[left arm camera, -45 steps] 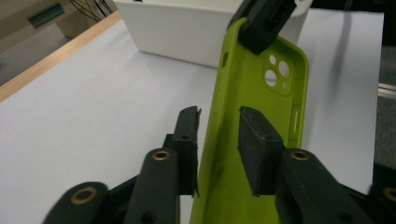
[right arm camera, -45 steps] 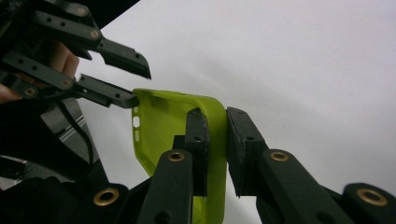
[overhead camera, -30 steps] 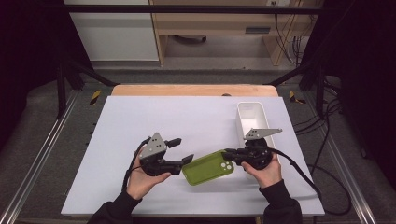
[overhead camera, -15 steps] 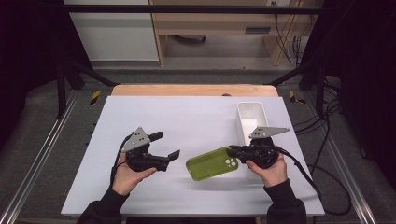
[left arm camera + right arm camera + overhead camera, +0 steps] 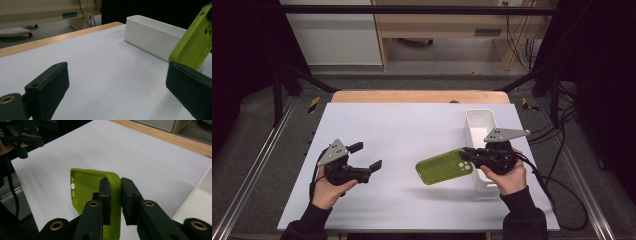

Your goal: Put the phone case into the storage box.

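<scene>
A lime-green phone case [image 5: 443, 167] hangs just above the white table, held at its right end by my right gripper [image 5: 465, 154]. In the right gripper view the jaws are shut on the case's [image 5: 85, 186] wall, one pad inside and one outside, at my right gripper [image 5: 115, 195]. My left gripper [image 5: 368, 155] is well to the left of the case, low over the table. Its jaws have just been opening and stand wide, with nothing between them [image 5: 117, 86]. The case [image 5: 197, 40] shows at the right edge of the left gripper view.
A long white bin [image 5: 480, 131] stands on the right side of the table, right behind my right hand; it shows as the white bin [image 5: 152, 35] in the left gripper view. The table [image 5: 412, 125] has a wooden strip [image 5: 412, 96] along its far edge.
My left gripper, close to the case's left end a second ago, has opened and drawn away to the left. My right gripper has lifted the case slightly.
</scene>
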The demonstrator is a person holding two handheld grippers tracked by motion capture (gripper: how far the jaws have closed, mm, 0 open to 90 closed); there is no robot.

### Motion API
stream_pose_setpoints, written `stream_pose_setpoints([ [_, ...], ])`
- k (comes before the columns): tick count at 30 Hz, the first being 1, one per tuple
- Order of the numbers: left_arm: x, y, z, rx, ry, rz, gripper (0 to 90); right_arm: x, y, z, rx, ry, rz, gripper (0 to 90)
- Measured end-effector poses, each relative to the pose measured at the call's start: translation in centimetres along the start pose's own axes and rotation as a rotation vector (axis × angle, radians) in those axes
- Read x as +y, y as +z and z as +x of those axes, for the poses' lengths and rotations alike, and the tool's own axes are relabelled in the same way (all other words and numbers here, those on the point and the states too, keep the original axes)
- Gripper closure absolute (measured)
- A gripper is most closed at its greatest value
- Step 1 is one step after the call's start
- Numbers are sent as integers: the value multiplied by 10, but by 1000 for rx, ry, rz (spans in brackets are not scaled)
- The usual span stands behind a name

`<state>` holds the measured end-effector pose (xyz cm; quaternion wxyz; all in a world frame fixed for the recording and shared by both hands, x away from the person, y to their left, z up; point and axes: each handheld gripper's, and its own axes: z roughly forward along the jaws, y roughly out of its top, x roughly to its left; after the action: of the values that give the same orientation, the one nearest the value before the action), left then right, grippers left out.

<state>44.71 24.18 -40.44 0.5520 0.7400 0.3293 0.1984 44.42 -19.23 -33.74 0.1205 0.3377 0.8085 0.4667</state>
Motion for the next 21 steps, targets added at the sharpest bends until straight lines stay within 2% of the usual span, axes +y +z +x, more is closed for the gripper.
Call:
stream_pose_setpoints([
  [5,-13,-7,10,27,-14,17,38,13,-5,1,-20,-21,6,794],
  [11,-24,-13,17,51,-22,13,34,27,-7,1,-41,-63,18,794],
  [21,-36,-13,23,57,-30,27,29,49,-11,0,-84,-134,37,793],
])
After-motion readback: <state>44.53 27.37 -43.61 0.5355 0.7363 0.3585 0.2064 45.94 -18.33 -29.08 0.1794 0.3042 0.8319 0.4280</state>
